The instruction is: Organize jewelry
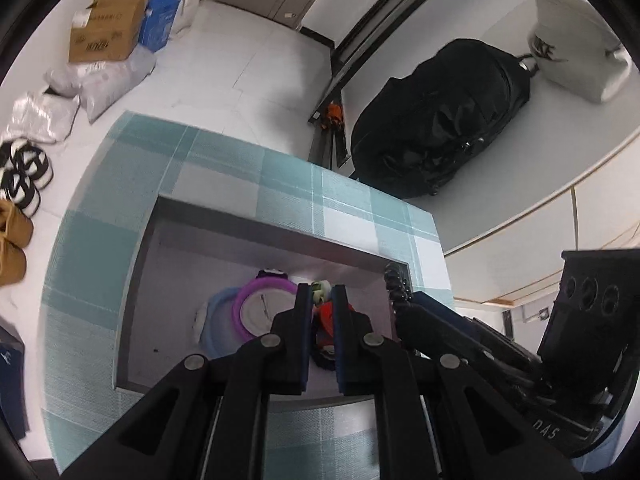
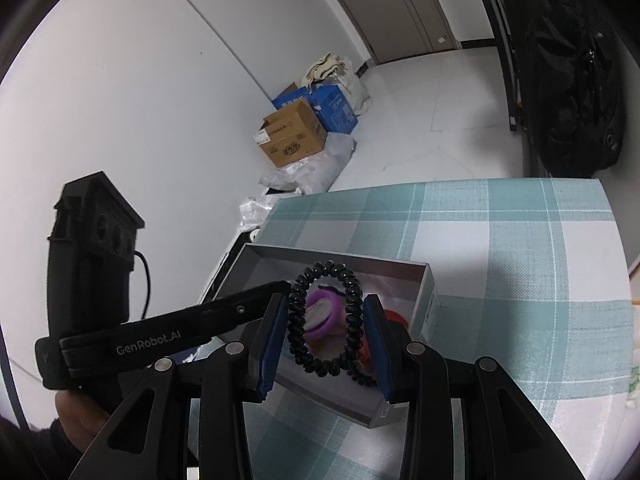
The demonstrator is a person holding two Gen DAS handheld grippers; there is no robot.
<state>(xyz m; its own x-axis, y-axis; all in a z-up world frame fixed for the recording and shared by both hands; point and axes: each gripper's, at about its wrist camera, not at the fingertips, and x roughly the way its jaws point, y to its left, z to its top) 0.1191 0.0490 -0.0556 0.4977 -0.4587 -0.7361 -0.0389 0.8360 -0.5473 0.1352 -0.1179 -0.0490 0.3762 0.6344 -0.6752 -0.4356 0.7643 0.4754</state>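
Note:
A grey open box [image 1: 224, 216] [image 2: 430, 292] stands on the teal plaid table. Inside lie a purple watch [image 1: 260, 308] [image 2: 320, 314], a pale blue ring-shaped item [image 1: 216, 320] and a red-orange item [image 1: 326, 320] [image 2: 394, 318]. My left gripper [image 1: 322, 292] is over the box, its jaws narrowly apart around the red-orange item and a small greenish piece [image 1: 320, 290]. My right gripper [image 2: 326, 308] is shut on a black beaded bracelet [image 2: 324, 316] [image 1: 396, 284], held upright above the box's near right side.
The teal plaid tablecloth [image 1: 100, 264] [image 2: 520, 280] covers a small table. On the floor are cardboard and blue boxes [image 1: 108, 32] [image 2: 292, 136], plastic bags and shoes [image 1: 24, 176]. A black bag [image 1: 440, 120] lies on a white surface to the right.

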